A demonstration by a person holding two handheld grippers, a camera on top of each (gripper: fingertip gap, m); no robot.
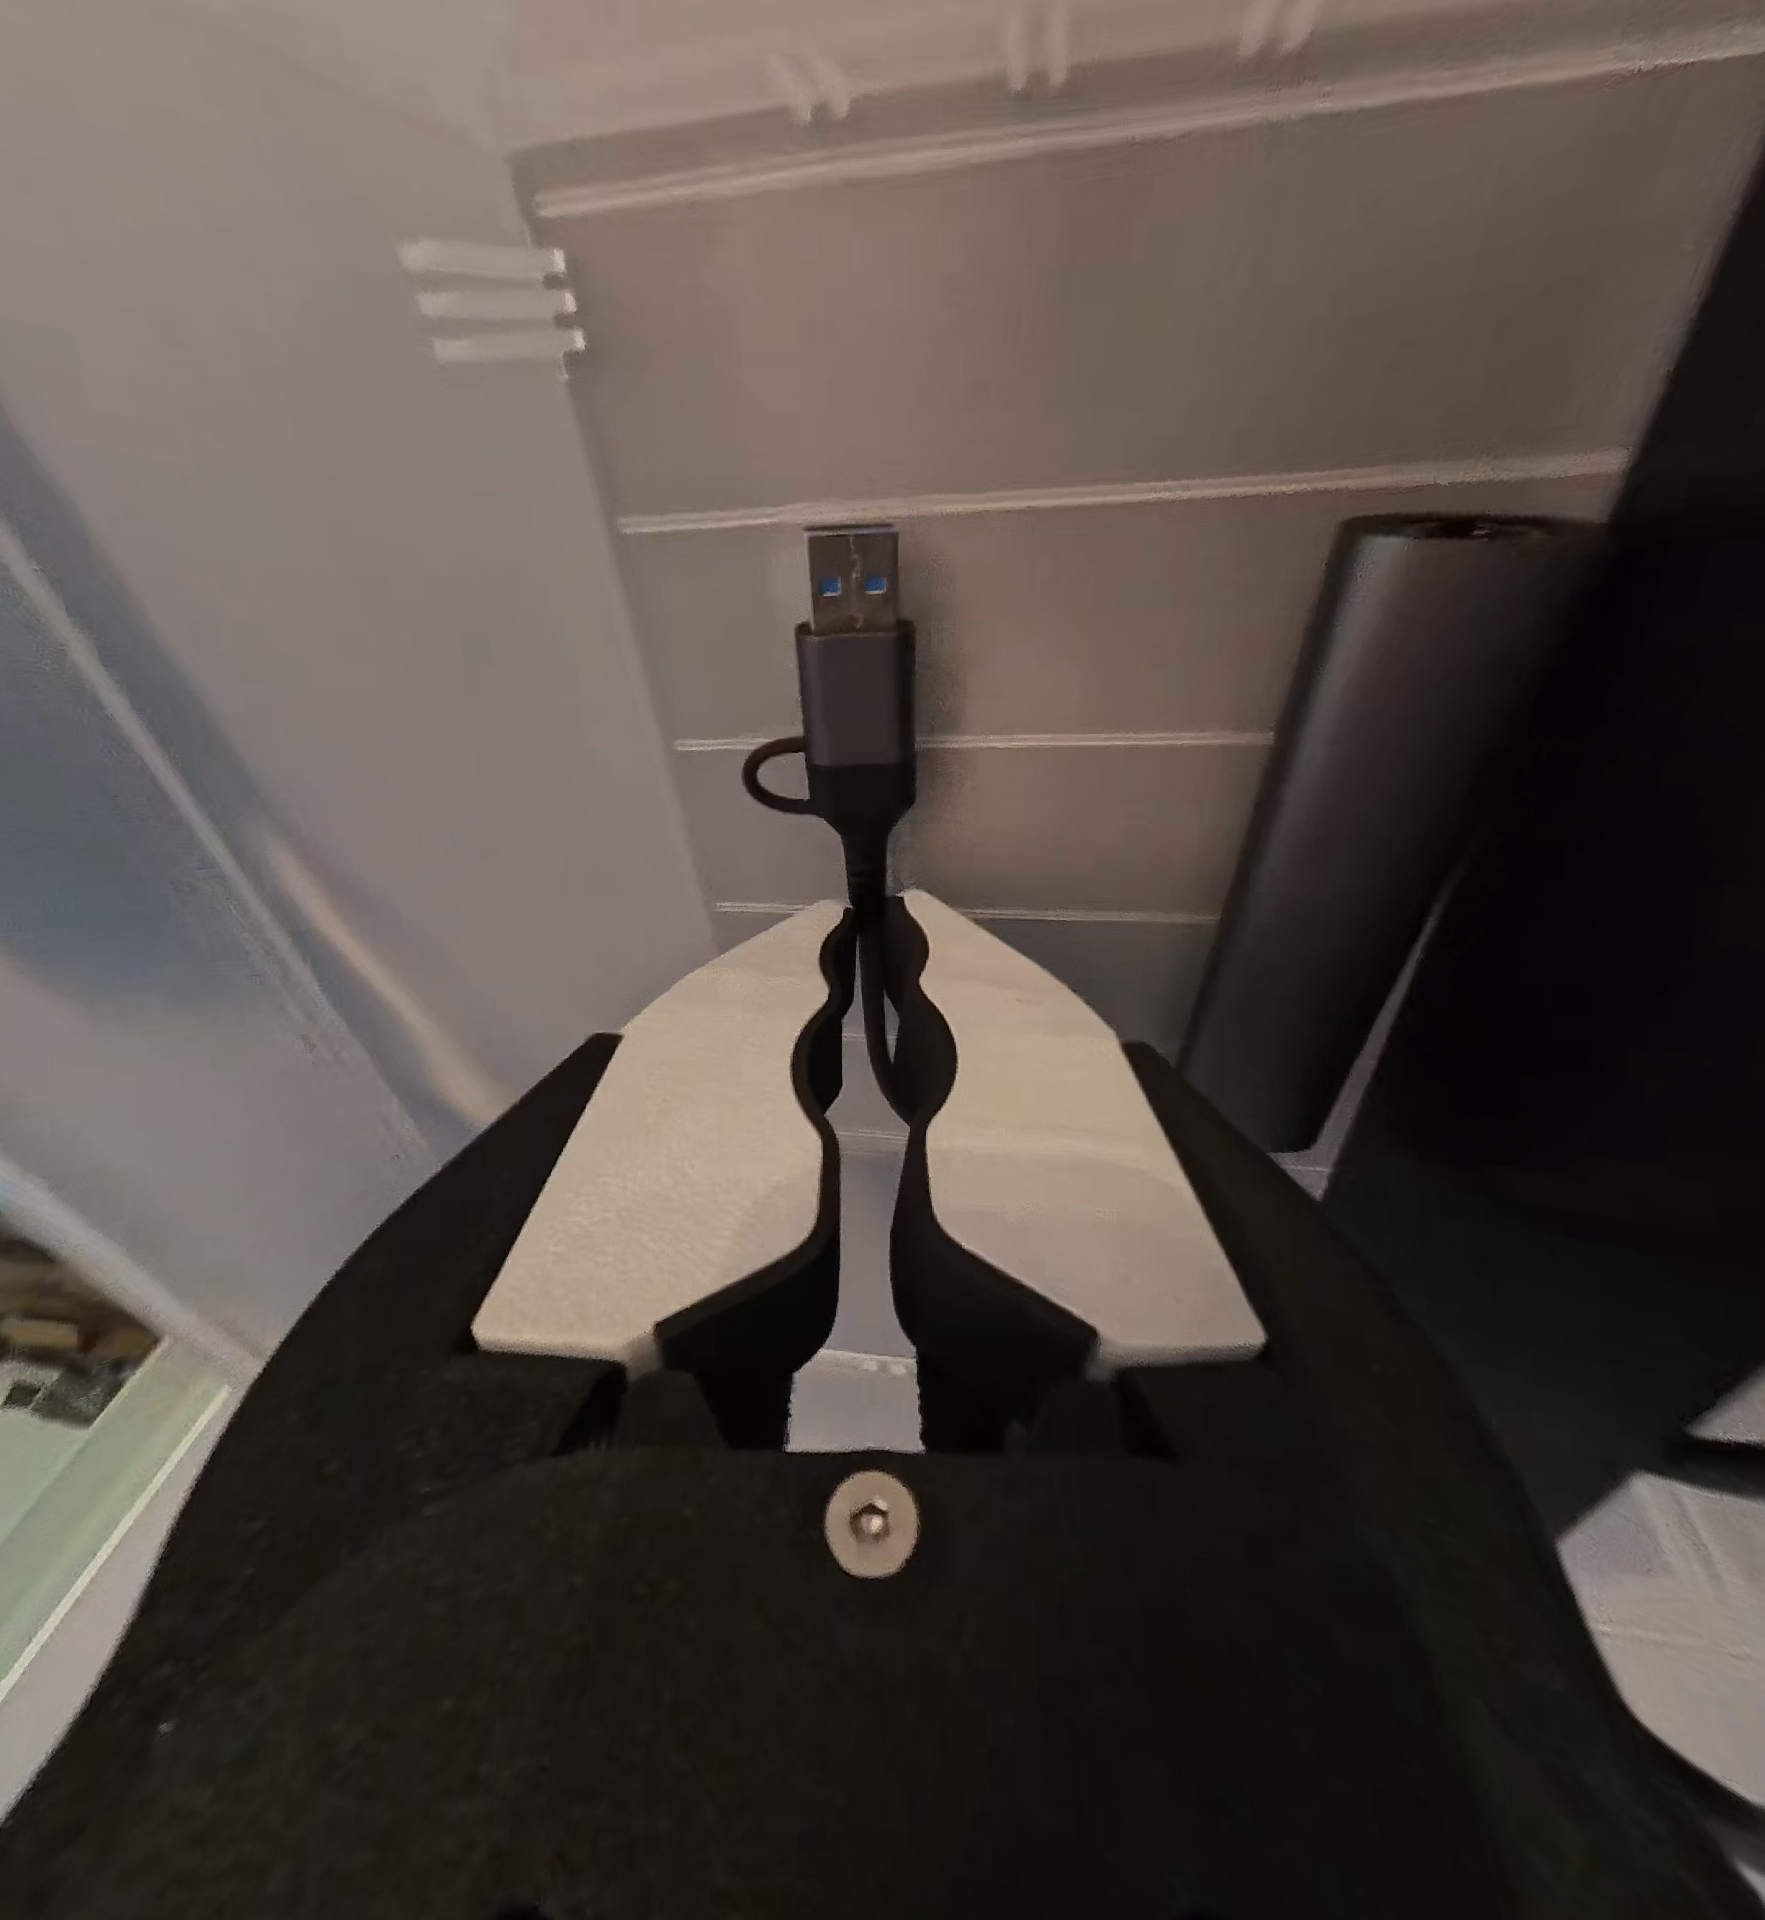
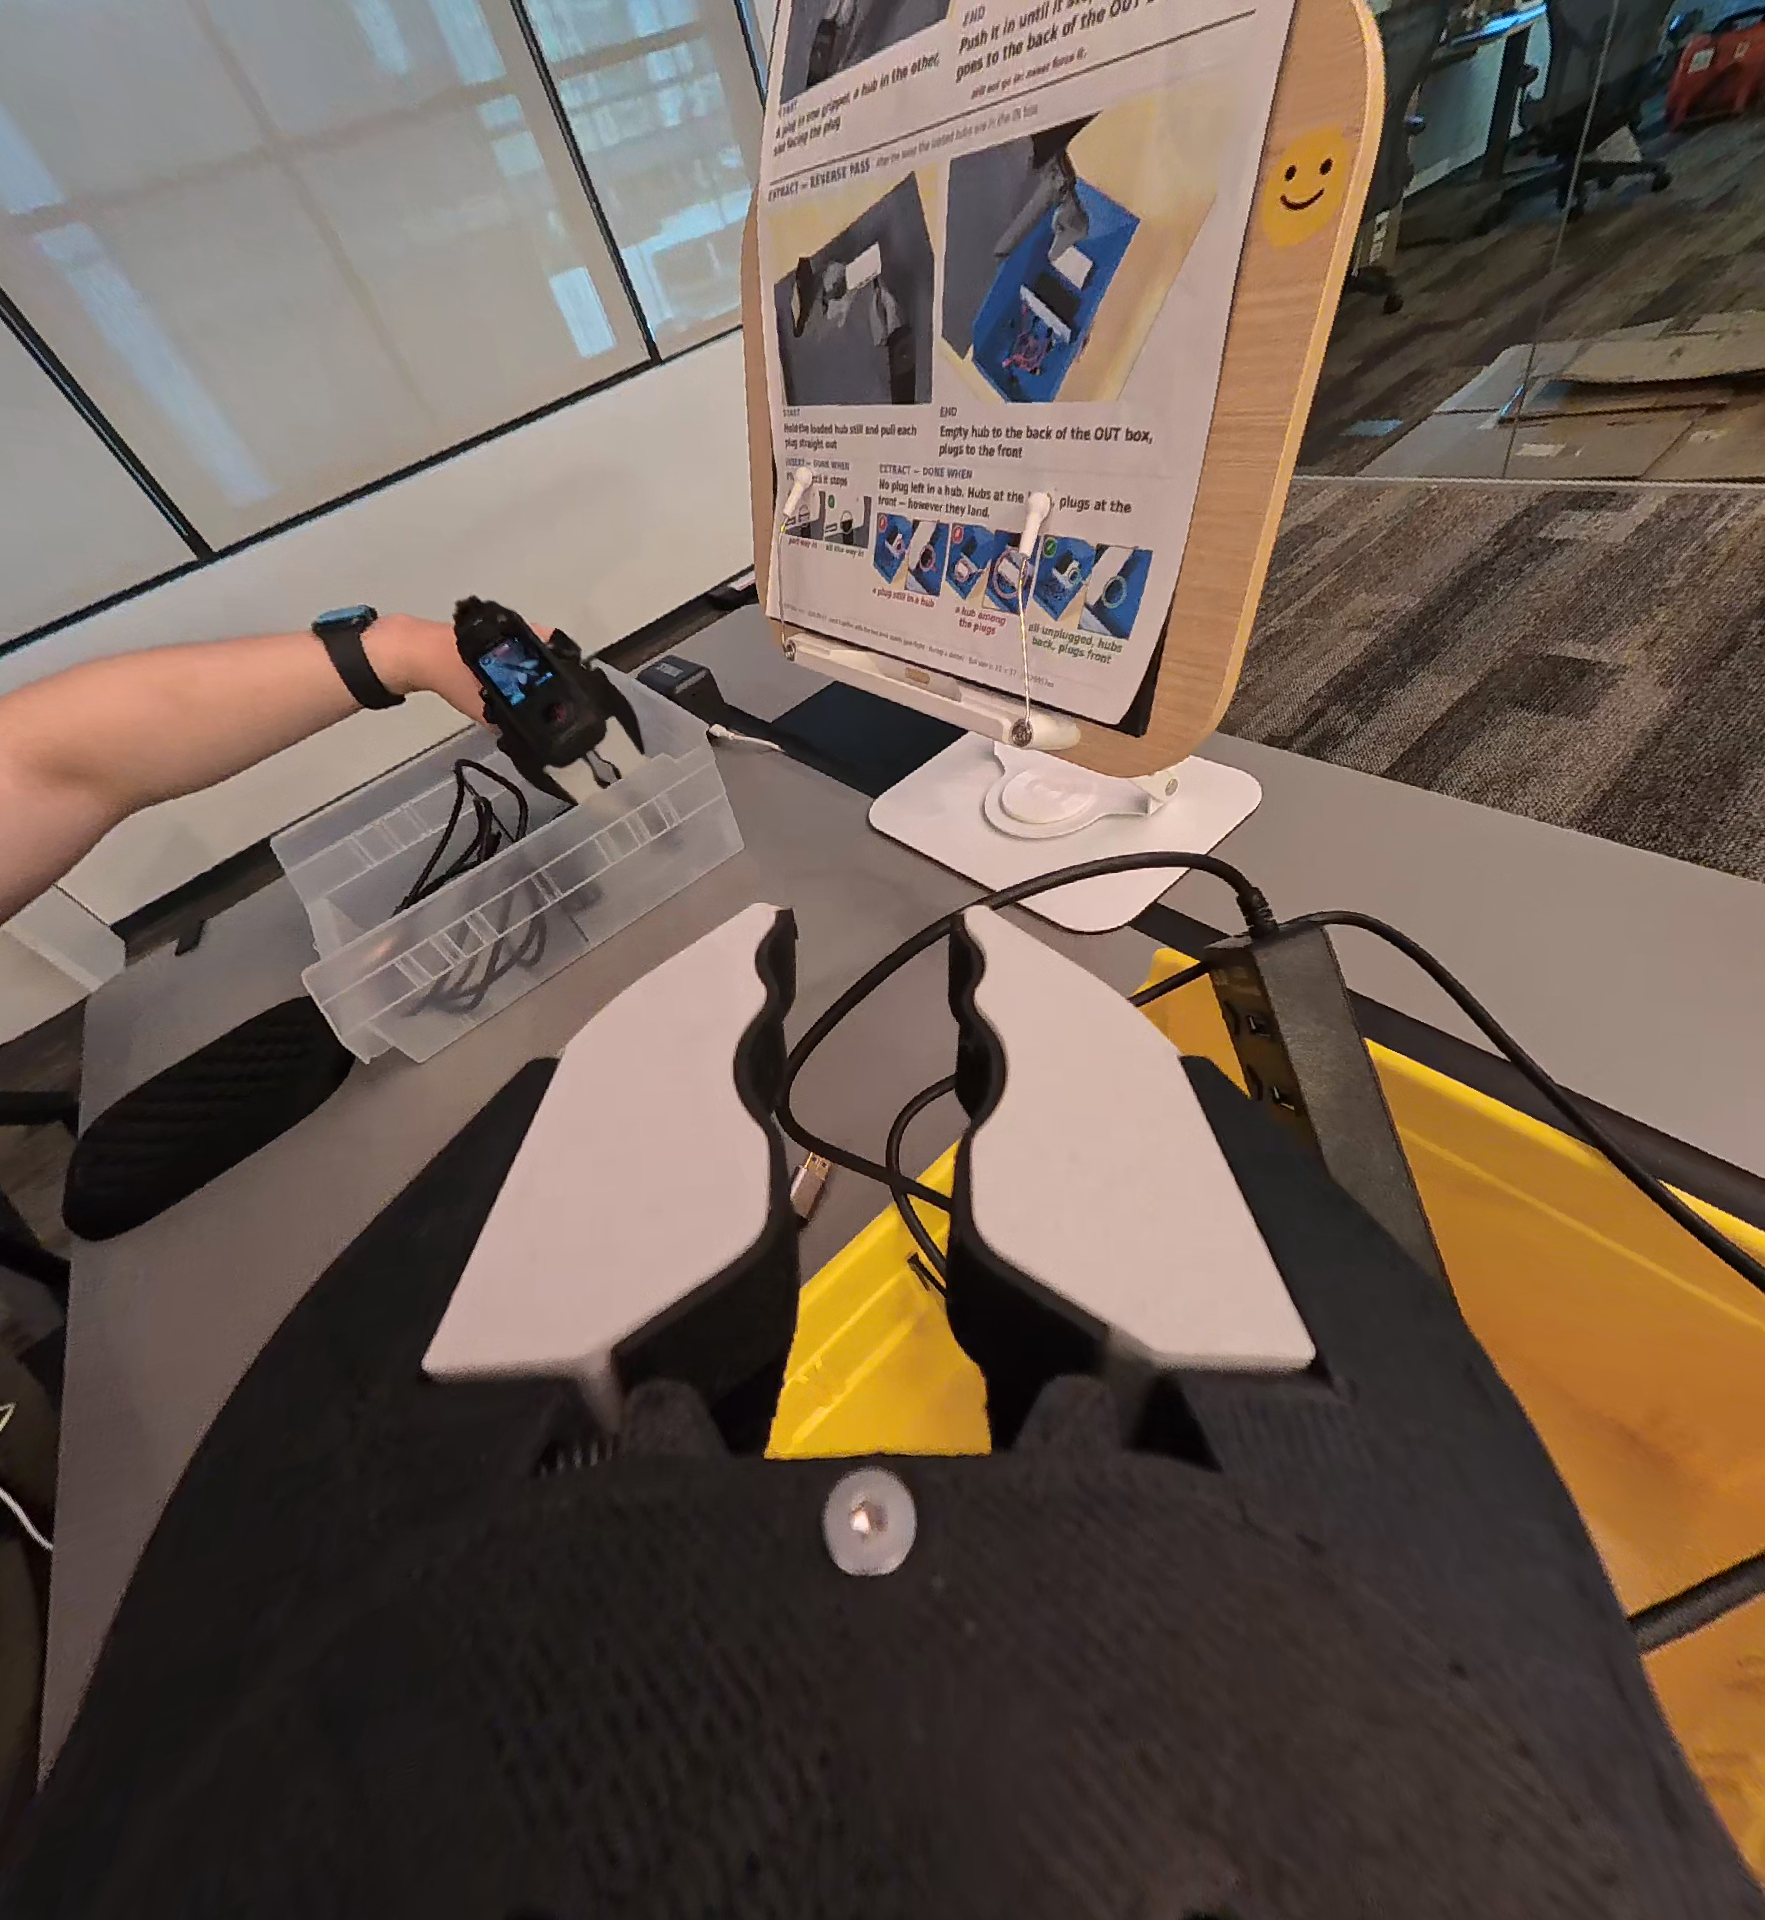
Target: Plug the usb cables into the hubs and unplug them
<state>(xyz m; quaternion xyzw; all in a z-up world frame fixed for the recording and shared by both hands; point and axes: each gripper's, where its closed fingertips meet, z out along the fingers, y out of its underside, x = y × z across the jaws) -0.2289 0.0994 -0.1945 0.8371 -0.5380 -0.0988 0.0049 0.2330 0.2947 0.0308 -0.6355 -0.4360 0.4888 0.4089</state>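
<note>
Gripper on our left (image 1: 873,925) is closed on a black cable (image 1: 873,862), just behind its grey plug (image 1: 855,665), so the plug stands out beyond the tips with its metal end bare. We hold it inside the clear plastic bin (image 2: 504,883), near the ribbed wall; a dark grey hub (image 1: 1345,831) lies just beside it on the right. In the right wrist view we see this left gripper reaching down into the bin, where more black cables lie coiled.

Our right gripper (image 2: 873,940) is wide open and holds nothing. It hovers over the edge of the yellow bin (image 2: 1480,1299), above a loose cable (image 2: 961,935) whose small plug (image 2: 810,1184) rests on the grey desk (image 2: 1480,883). A black power strip (image 2: 1304,1039) leans over the rim of the yellow bin.

We judge that the step in hand is to bring a plug and a hub together. The risk is in the grip: we pinch the soft cable, not the stiff plug body, so the plug may tilt or bend away when it is pushed against a port. The held cable may also drag the coiled cables as it leaves the bin. On the right, the loose cable passes between the open fingers, and closing them carelessly could catch it instead of a hub.
</note>
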